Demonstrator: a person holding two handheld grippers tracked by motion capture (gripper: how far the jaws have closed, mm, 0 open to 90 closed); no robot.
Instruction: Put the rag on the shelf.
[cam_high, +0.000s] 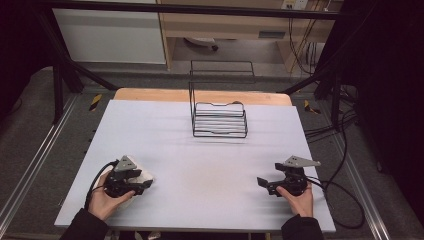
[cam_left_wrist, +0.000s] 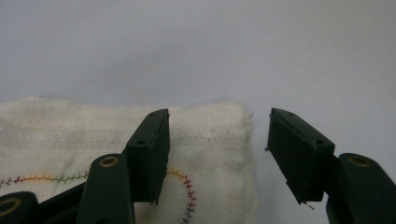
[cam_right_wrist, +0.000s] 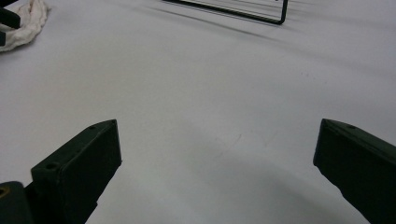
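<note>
Left gripper view: left claw (cam_left_wrist: 212, 156) agape astride white cloth (cam_left_wrist: 205, 135) edge; right claw (cam_right_wrist: 217, 175) wide open.

A: Any words, labels or numbers you can read anywhere here?

B: None. The white cloth (cam_left_wrist: 93, 140) has a line of coloured stitching across it, but that is a curved seam, not letters.

A: What about the desk (cam_high: 200, 150)?

B: Its pale surface carries no print or mark that reads as text.

A: And the wire rack (cam_high: 219, 120)?

B: Bare black wire, no tag on it.

A: Those yellow-and-black pieces on the floor by the far corners of the desk?

B: Striped patches (cam_high: 95, 101), a warning pattern only; no words on them. The small plate on the furniture at the back is too blurred to read.
</note>
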